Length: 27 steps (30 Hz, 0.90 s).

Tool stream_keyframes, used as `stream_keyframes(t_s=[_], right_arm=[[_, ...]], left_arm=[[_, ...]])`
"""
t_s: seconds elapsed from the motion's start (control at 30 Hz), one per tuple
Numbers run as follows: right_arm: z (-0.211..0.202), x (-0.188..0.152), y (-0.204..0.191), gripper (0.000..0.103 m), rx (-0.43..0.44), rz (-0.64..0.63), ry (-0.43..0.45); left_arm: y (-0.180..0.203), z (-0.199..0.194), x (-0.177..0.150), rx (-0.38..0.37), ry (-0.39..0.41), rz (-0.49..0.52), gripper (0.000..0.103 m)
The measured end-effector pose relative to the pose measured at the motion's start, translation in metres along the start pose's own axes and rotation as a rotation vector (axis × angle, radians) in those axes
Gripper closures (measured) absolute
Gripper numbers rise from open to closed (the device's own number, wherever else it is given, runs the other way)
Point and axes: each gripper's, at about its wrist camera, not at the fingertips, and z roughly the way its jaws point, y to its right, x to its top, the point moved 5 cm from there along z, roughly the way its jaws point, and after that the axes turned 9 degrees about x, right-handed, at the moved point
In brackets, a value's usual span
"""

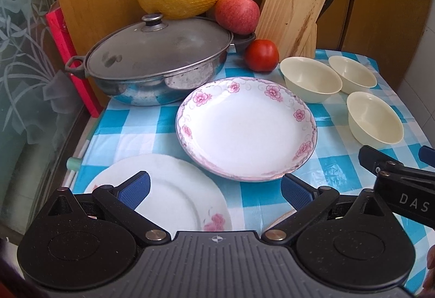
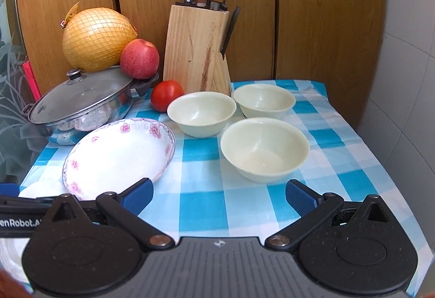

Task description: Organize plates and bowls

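So: both grippers wide open, holding nothing, above the checked tabletop [image 2: 206,162].

L gripper [image 1: 216,190] hovers over a flat white plate [image 1: 174,200] just in front of the floral deep plate [image 1: 246,129]; R gripper [image 2: 218,196] sits in front of the nearest cream bowl [image 2: 265,148]. Two more bowls [image 2: 201,113] [image 2: 263,101] lie behind it, w/ tomato [image 2: 166,94], knife block [image 2: 194,48] & lidded pan [image 2: 81,105] beyond the floral plate.

Left gripper [image 1: 216,190] gapes over flat plate [image 1: 174,200], beside floral plate [image 1: 246,129]
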Motion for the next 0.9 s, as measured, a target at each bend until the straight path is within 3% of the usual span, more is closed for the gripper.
stream_keyframes(t_s=[0.27, 0.47, 0.57, 0.73, 0.9], right_arm=[[0.020, 0.011, 0.002, 0.001, 0.018, 0.057, -0.022], [0.046, 0.020, 0.003, 0.001, 0.022, 0.106, -0.049], [0.058, 0.023, 0.005, 0.001, 0.023, 0.138, -0.068], [0.077, 0.024, 0.010, 0.001, 0.044, 0.203, -0.104], [0.090, 0.023, 0.010, 0.001, 0.073, 0.241, -0.127]], left_arm=[[-0.005, 0.021, 0.019, -0.042, -0.038, -0.035, 0.000], [-0.003, 0.036, 0.038, -0.059, -0.016, 0.000, 0.000], [-0.008, 0.053, 0.043, -0.054, -0.044, -0.009, 0.000], [-0.013, 0.079, 0.048, -0.114, -0.107, -0.027, 0.000], [-0.010, 0.092, 0.053, -0.142, -0.107, -0.015, 0.000]])
